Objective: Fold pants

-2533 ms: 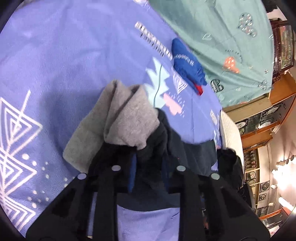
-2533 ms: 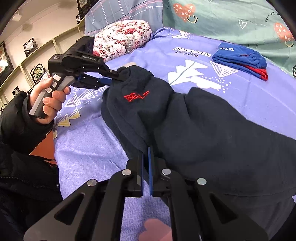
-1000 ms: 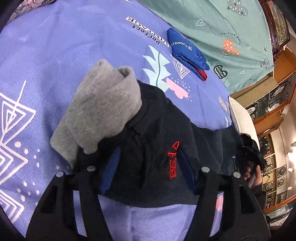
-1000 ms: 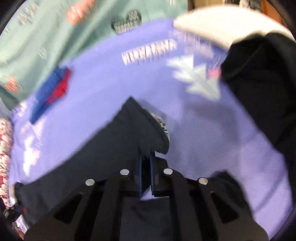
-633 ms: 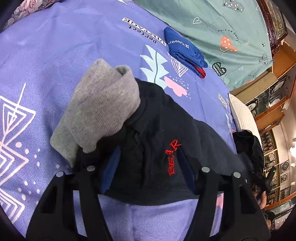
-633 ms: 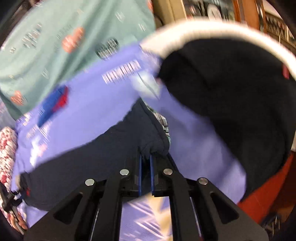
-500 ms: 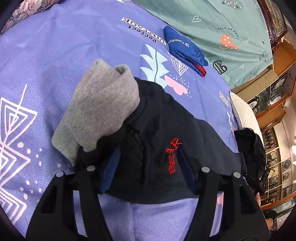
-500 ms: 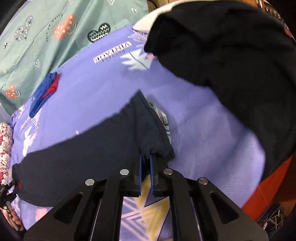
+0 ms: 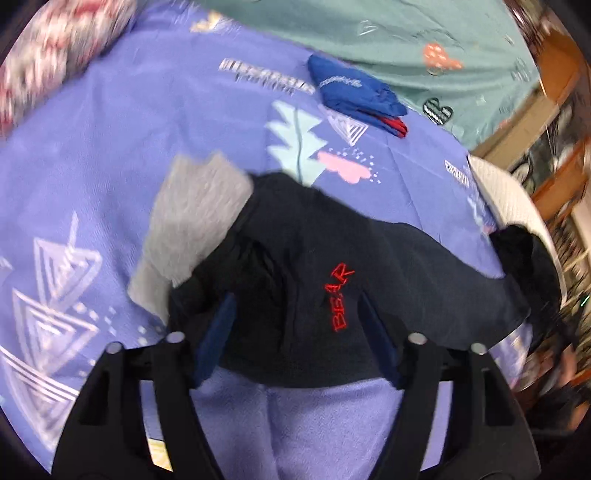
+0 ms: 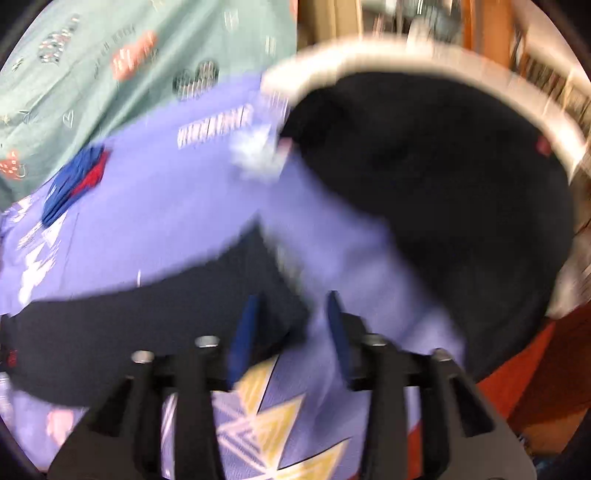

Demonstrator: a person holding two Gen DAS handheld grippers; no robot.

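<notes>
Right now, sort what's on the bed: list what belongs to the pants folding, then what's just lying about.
For the job: pants, left gripper, right gripper.

Lying about: blue clothes, black garment, floral pillow, green sheet.

Bedroom: patterned bedsheet [image 9: 110, 155], floral pillow [image 9: 55, 62]

the pants [image 9: 332, 295] lie stretched across the bedspread [image 9: 110, 147] near its front edge, waistband end lapped over a sweater [image 9: 192, 218] on their left. a folded garment [image 9: 354, 92] sits farther back toward the far edge. a dark jacket [image 10: 443, 177] lies at the bedspread's right end.
</notes>
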